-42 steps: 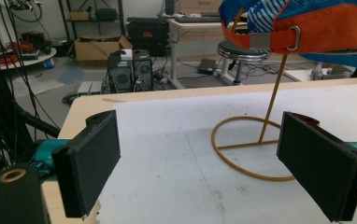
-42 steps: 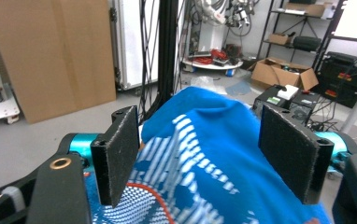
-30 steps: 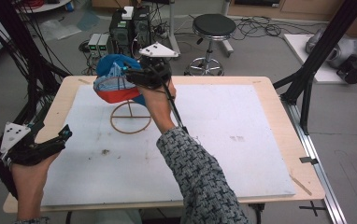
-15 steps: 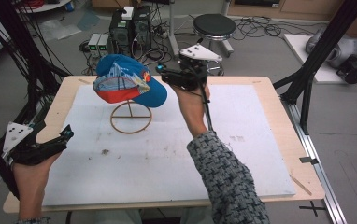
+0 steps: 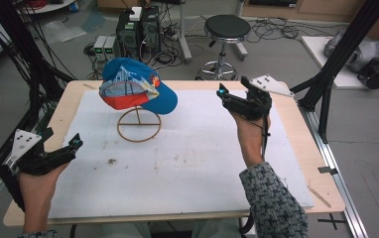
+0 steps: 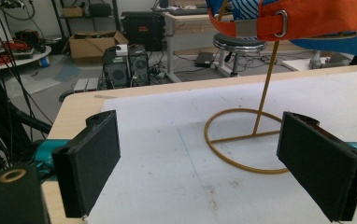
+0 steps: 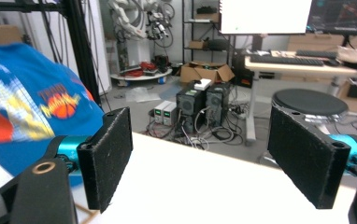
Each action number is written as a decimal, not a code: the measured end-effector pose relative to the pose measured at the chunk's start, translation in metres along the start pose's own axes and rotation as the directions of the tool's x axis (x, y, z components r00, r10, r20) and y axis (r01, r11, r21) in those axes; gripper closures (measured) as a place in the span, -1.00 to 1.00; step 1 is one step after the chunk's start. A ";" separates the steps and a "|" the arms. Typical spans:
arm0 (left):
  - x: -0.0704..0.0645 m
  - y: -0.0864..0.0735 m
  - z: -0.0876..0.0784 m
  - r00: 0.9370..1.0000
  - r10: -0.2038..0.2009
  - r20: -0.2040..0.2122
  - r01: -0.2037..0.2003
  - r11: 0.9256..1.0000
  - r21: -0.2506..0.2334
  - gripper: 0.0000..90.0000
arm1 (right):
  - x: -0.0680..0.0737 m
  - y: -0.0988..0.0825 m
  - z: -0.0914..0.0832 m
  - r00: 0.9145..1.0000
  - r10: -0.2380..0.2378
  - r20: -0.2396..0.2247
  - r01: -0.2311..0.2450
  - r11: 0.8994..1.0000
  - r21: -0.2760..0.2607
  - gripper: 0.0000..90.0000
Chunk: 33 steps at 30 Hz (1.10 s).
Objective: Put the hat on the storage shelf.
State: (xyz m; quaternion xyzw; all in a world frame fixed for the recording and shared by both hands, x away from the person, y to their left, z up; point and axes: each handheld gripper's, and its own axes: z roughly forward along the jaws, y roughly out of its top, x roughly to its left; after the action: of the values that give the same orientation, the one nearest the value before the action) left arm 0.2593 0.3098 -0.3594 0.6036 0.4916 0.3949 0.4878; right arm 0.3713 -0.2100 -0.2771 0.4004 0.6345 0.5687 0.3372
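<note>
Workshop clutter rings your desk (image 5: 286, 148): computer towers, cables and a stool (image 5: 226, 26) on the floor behind it. From the high view, the cap (image 5: 137, 85) sits on top of its wire stand (image 5: 139, 125) at the far left of the white mat (image 5: 197, 158), brim towards the middle. Your right gripper (image 5: 227, 96) is held up over the far right part of the mat, well apart from the cap, fingers released with nothing between them; they have just been spreading wider. Your left gripper (image 5: 73, 145) rests low at the near left edge of the desk, pointing towards the stand, fingers released too.

Over to the left gripper view: your two black fingers (image 6: 90, 163) stand wide apart and empty. Between them, farther off, you see the stand's gold ring (image 6: 246, 140) flat on the mat and its rod rising to the cap's orange back strap (image 6: 303, 21) with a metal buckle.

Now the right gripper view: fingers (image 7: 107, 156) parted, nothing gripped. The blue cap (image 7: 32, 116) is blurred at the left, beside the left finger and beyond it; whether it touches, you cannot tell. The stool (image 7: 310, 102) shows past the desk edge.
</note>
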 end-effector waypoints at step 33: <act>-0.003 -0.002 0.002 1.000 0.011 -0.003 -0.011 1.000 0.007 -0.70 | -0.054 -0.114 -0.114 0.989 0.080 0.125 -0.077 0.997 -0.023 -0.72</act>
State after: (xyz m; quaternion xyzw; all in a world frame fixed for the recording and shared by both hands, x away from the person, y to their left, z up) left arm 0.2600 0.3064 -0.3613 0.6072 0.4905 0.3968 0.4829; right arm 0.2806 -0.3136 -0.3769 0.4570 0.5907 0.5608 0.3573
